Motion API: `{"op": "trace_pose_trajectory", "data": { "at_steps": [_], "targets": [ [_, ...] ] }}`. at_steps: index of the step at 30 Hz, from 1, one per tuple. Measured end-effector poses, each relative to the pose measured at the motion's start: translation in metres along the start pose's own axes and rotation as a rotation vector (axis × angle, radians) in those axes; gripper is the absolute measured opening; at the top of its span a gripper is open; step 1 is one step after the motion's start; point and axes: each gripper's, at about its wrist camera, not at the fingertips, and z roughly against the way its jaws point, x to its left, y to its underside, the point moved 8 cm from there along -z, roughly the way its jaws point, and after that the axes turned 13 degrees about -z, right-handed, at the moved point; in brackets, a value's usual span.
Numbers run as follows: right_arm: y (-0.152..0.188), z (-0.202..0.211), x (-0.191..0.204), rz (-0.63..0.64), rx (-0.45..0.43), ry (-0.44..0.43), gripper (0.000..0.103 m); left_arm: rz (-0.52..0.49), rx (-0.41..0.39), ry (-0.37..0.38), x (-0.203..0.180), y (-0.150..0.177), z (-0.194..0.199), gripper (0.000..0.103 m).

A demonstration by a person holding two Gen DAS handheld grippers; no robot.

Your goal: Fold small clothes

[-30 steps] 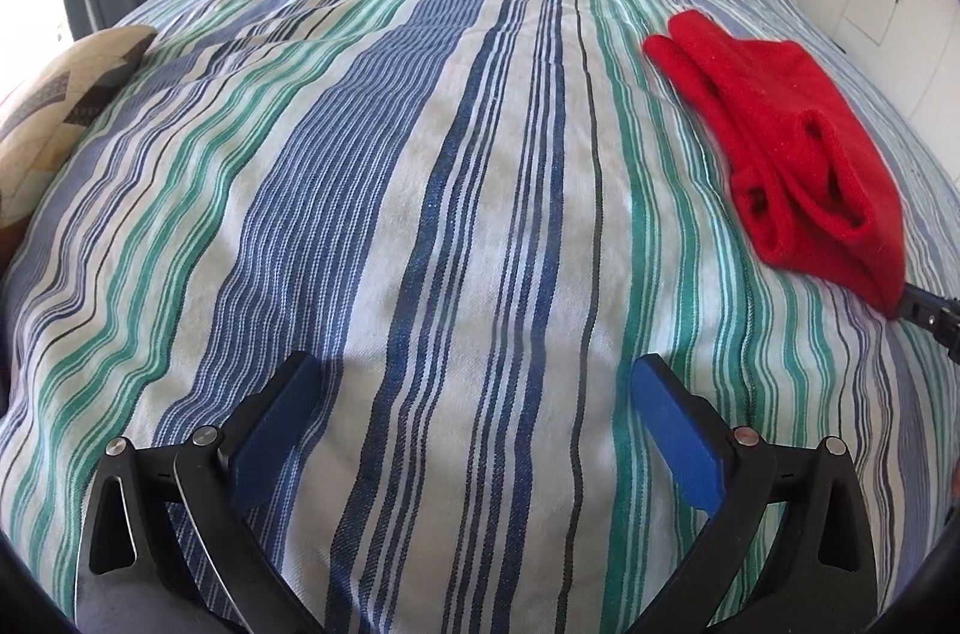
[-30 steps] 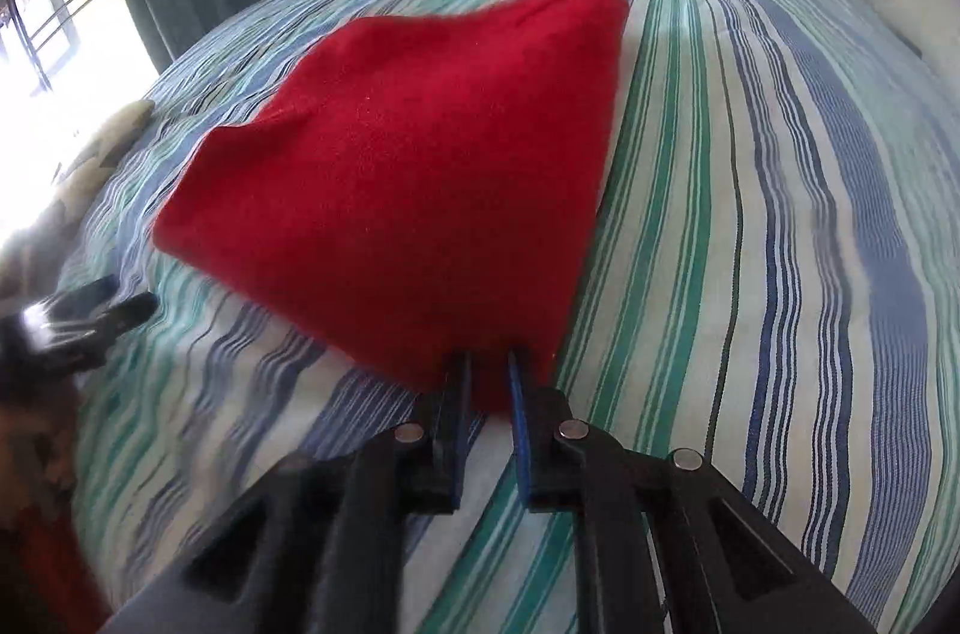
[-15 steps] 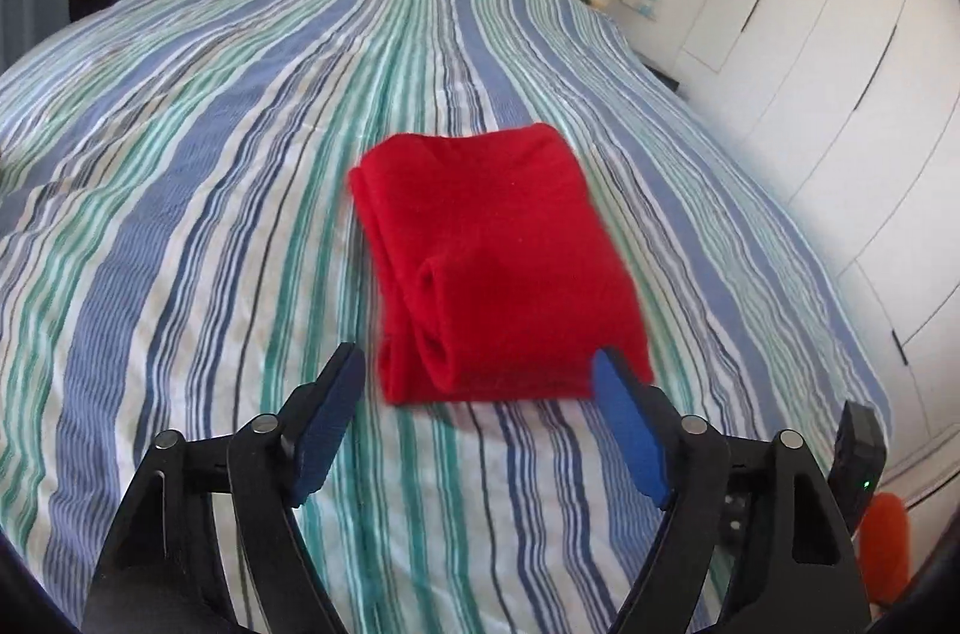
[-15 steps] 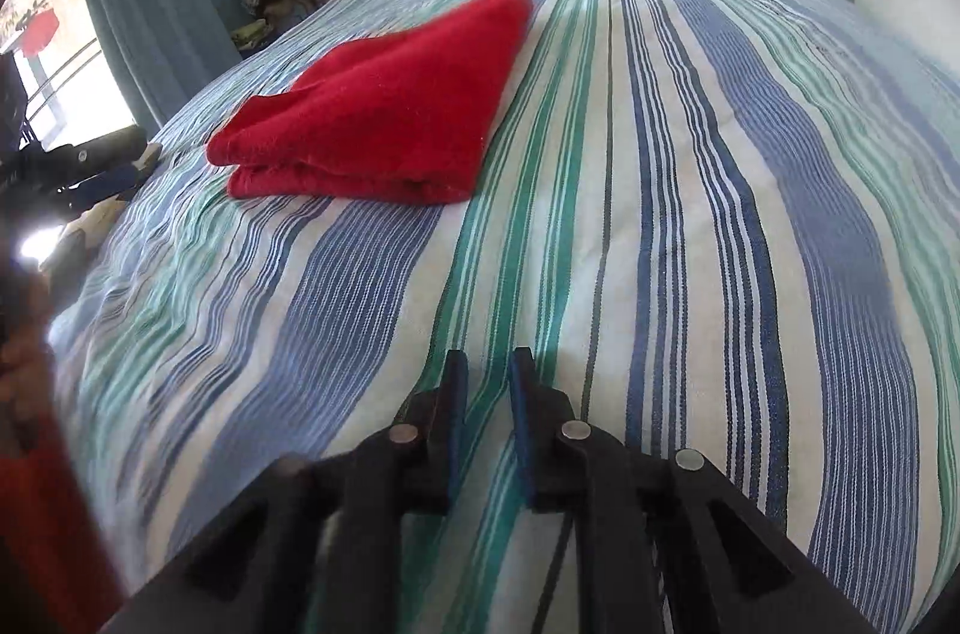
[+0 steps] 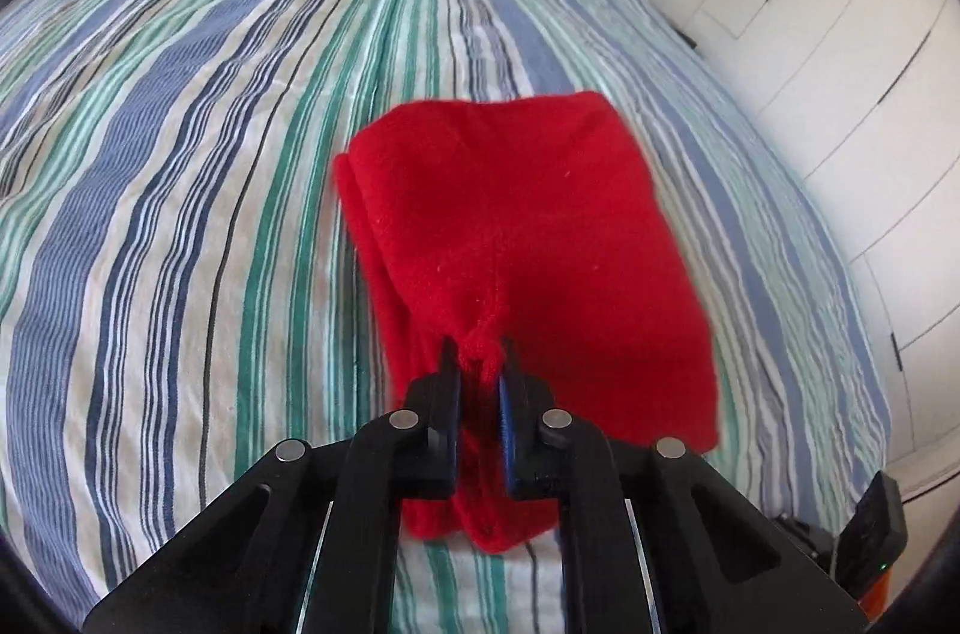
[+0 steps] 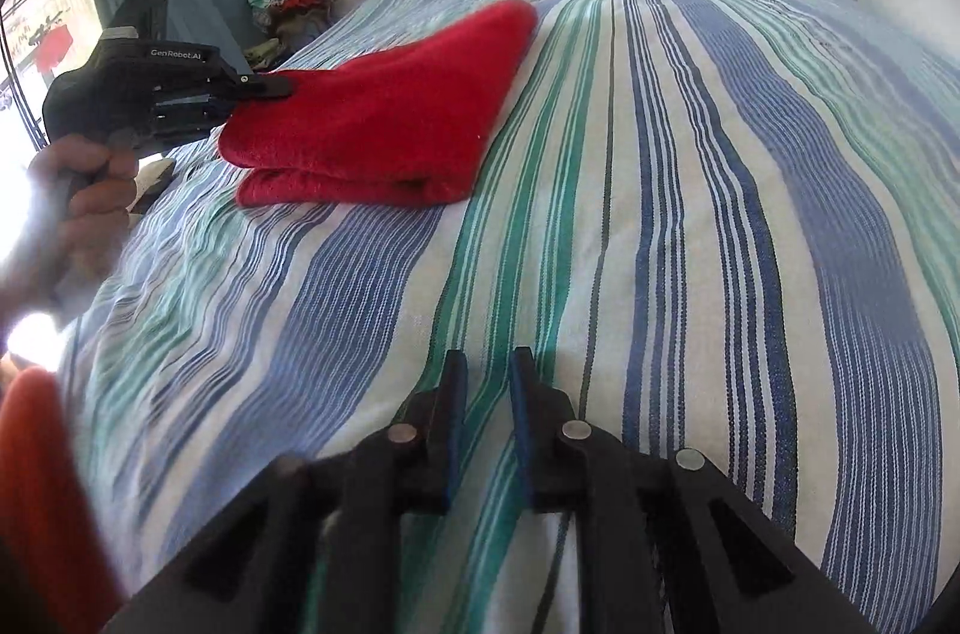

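surface: striped bed (image 5: pixel 180 214)
left gripper (image 5: pixel 480 370): closing on folded red garment (image 5: pixel 528 226), near edge
right gripper (image 6: pixel 487 370): shut, empty, well apart

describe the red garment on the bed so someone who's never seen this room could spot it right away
Start from the big bed with the blue, green and white striped cover. On it lies the folded red garment, a soft fleecy bundle doubled into layers. It is the only solid red thing on the stripes, and the left gripper is closing on its near edge, cloth bunched between the pads.
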Motion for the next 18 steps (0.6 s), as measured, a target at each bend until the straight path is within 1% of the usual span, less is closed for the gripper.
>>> {"op": "trace_pose_trajectory", "data": {
  "at_steps": [1, 2, 3, 4, 5, 6, 7, 8, 9, 10, 11, 14, 15, 16, 18],
  "targets": [
    [0.000, 0.000, 0.000, 0.001, -0.002, -0.001, 0.016, 0.008, 0.032, 0.010, 0.005, 0.008, -0.007, 0.016],
    [0.000, -0.001, 0.000, 0.002, -0.003, 0.000, 0.016, 0.016, 0.025, 0.027, 0.007, 0.009, -0.006, 0.016],
    [0.000, -0.001, 0.000, 0.004, -0.002, 0.001, 0.016, 0.029, 0.008, 0.049, 0.008, 0.008, 0.000, 0.025],
    [0.000, -0.001, 0.000, 0.004, -0.002, 0.002, 0.016, 0.043, -0.010, 0.063, 0.009, 0.005, 0.008, 0.051],
    [0.000, -0.001, 0.001, 0.004, -0.003, 0.002, 0.016, 0.053, -0.045, 0.078, 0.010, 0.000, 0.017, 0.065],
    [0.000, 0.000, 0.001, 0.003, -0.004, 0.001, 0.016, 0.061, -0.099, 0.094, 0.013, -0.007, 0.029, 0.080],
    [0.001, 0.000, 0.001, 0.003, -0.004, 0.001, 0.016, 0.071, -0.153, 0.105, 0.016, -0.014, 0.039, 0.084],
    [0.001, 0.000, 0.001, 0.003, -0.004, 0.000, 0.016, 0.090, -0.180, 0.110, 0.021, -0.022, 0.044, 0.084],
    [0.001, 0.000, 0.000, 0.002, -0.005, -0.002, 0.016, 0.121, -0.175, 0.108, 0.028, -0.030, 0.042, 0.082],
    [0.001, -0.001, 0.000, 0.001, -0.004, -0.004, 0.016, 0.149, -0.158, 0.108, 0.035, -0.037, 0.037, 0.073],
    [0.001, -0.001, 0.000, 0.000, -0.004, -0.007, 0.016, 0.166, -0.130, 0.103, 0.041, -0.042, 0.028, 0.068],
    [0.000, -0.002, -0.001, -0.003, -0.002, -0.011, 0.016, 0.181, -0.016, 0.063, 0.049, -0.045, -0.008, 0.046],
    [0.000, -0.003, -0.001, -0.003, -0.001, -0.011, 0.016, 0.175, 0.010, 0.068, 0.046, -0.046, -0.019, 0.023],
    [-0.001, -0.003, -0.001, -0.002, -0.001, -0.010, 0.016, 0.152, 0.019, 0.077, 0.039, -0.047, -0.025, 0.007],
    [-0.001, -0.003, -0.001, -0.001, -0.001, -0.008, 0.016, 0.051, -0.021, 0.017, 0.029, -0.054, -0.019, 0.005]
  ]
}}
